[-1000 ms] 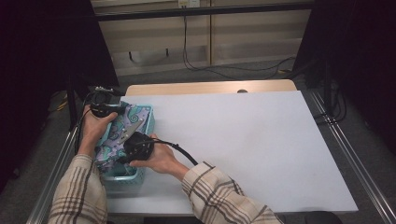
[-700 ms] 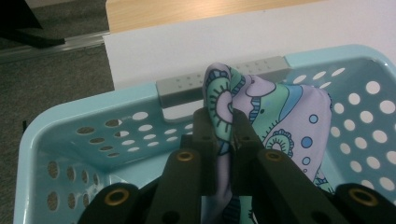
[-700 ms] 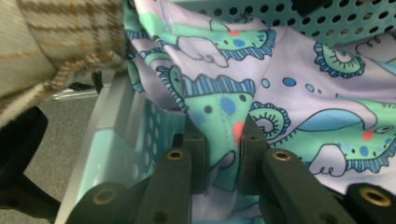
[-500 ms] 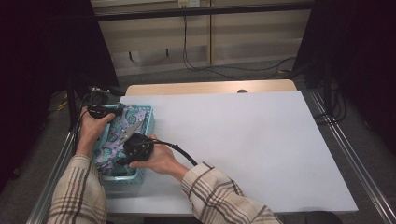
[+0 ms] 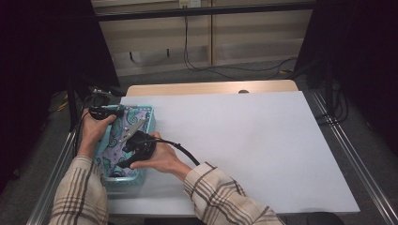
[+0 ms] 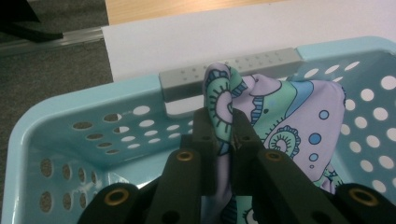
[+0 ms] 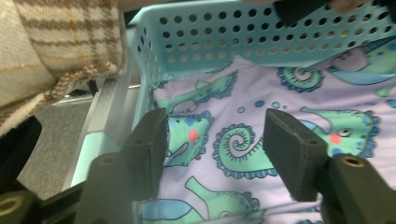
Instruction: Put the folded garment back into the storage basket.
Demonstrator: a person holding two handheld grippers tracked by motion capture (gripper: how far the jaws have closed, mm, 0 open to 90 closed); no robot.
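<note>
A teal perforated basket [image 5: 125,180] sits at the left edge of the white table [image 5: 263,140]. Inside lies a lilac cloth [image 5: 110,146] printed with green seahorses. My left gripper [image 5: 117,113] is at the basket's far end. In the left gripper view it [image 6: 224,128] is shut on a raised fold of the cloth [image 6: 299,105], just in front of the basket's grey handle [image 6: 187,83]. My right gripper [image 5: 125,160] hovers over the basket's near half. In the right gripper view it [image 7: 215,140] is open, with its jaws spread wide just above the flat cloth [image 7: 289,93].
The basket wall [image 7: 243,32] stands close behind the right jaws, and a plaid sleeve [image 7: 60,37] lies to their left. A metal rail [image 5: 56,168] runs along the table's left side. The table's white surface stretches out to the right of the basket.
My left gripper has shifted slightly at the basket's far end with the cloth fold in it. The right gripper has hardly moved.
</note>
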